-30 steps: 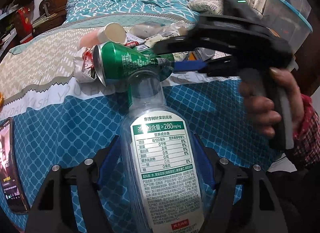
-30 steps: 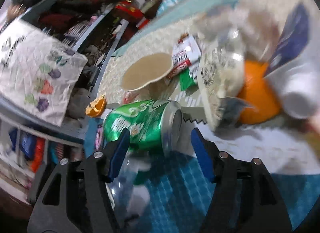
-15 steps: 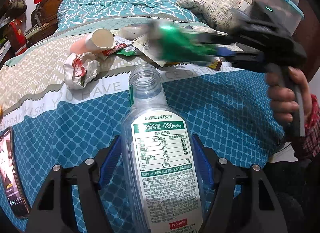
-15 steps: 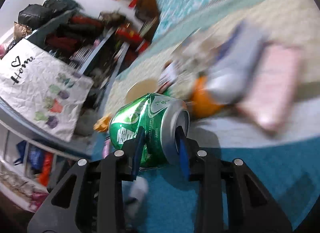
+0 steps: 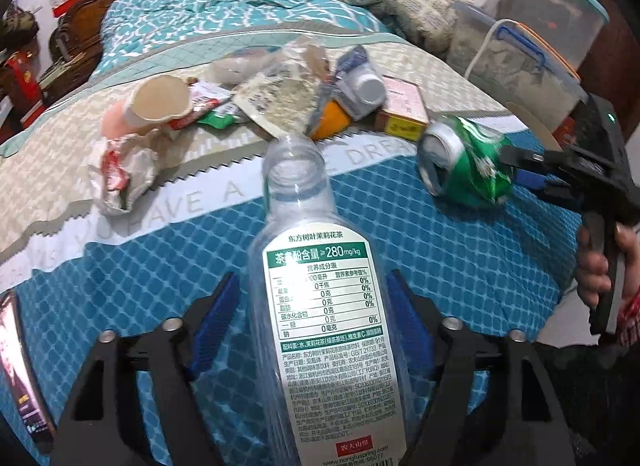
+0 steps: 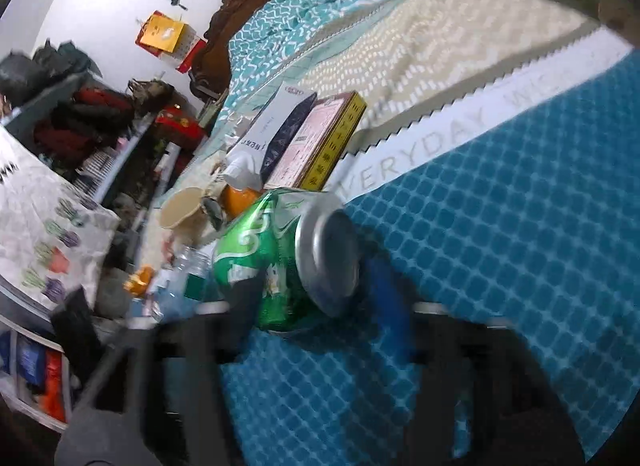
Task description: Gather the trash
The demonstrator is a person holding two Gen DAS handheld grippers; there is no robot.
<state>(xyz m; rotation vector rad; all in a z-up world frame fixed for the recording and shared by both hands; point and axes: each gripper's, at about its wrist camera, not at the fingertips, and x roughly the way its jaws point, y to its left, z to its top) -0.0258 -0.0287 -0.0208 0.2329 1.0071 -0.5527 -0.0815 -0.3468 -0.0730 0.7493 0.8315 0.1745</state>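
A clear plastic bottle [image 5: 320, 306] with a white and green label lies between the blue pads of my left gripper [image 5: 312, 278], neck pointing away. Those jaws are opening, and a thin gap shows beside the left pad. A crushed green can [image 5: 464, 161] rests on the blue bedspread at the right. My right gripper [image 5: 520, 169] is just behind it, held by a person's hand [image 5: 600, 266]. In the right wrist view the can [image 6: 280, 258] sits between the blurred fingers of the right gripper [image 6: 316, 290], whose jaws are opening and no longer press it.
A litter pile lies across the bed's beige band: a paper cup [image 5: 160, 99], a crumpled wrapper [image 5: 120, 173], foil packets, a white pill bottle [image 5: 368, 89] and a flat box [image 5: 404, 109]. A phone [image 5: 20, 366] lies at the left edge. Plastic storage tubs [image 5: 520, 65] stand at the right.
The right gripper squeezed the green can, carried it right across the bed, and has spread its jaws off it. The left gripper's pads have drawn slightly away from the bottle.
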